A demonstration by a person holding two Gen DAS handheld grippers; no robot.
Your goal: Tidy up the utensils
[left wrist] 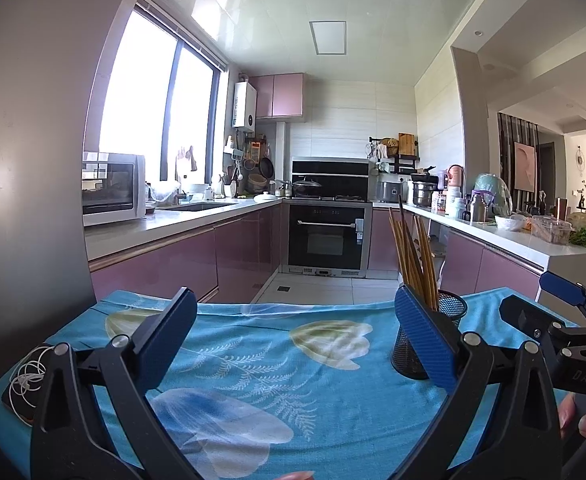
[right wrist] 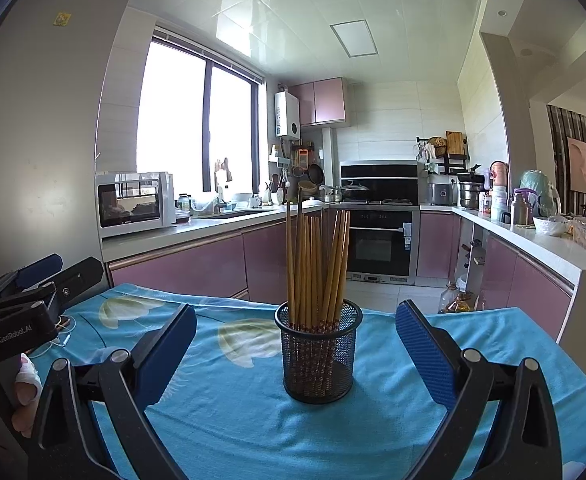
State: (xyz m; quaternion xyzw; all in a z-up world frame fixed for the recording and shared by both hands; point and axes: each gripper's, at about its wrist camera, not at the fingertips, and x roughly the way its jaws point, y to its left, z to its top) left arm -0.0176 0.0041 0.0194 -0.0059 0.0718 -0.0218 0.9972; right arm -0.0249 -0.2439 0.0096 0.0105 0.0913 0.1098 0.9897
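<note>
A black mesh cup (right wrist: 318, 354) stands upright on the blue flowered tablecloth (right wrist: 233, 412). Several wooden chopsticks (right wrist: 317, 264) stand in it. My right gripper (right wrist: 296, 354) is open and empty, with the cup between and just beyond its fingertips. In the left wrist view the cup (left wrist: 449, 320) and chopsticks (left wrist: 413, 256) sit at the right, partly hidden behind my right finger pad (left wrist: 425, 336). My left gripper (left wrist: 295, 344) is open and empty over the cloth. The right gripper (left wrist: 565, 312) shows at the far right edge there.
A dark phone with a coiled white cable (left wrist: 27, 380) lies at the table's left edge. Beyond the table are pink kitchen cabinets (right wrist: 189, 268), an oven (right wrist: 381, 240), a microwave (right wrist: 133, 204) and a cluttered counter (right wrist: 553, 236) at right.
</note>
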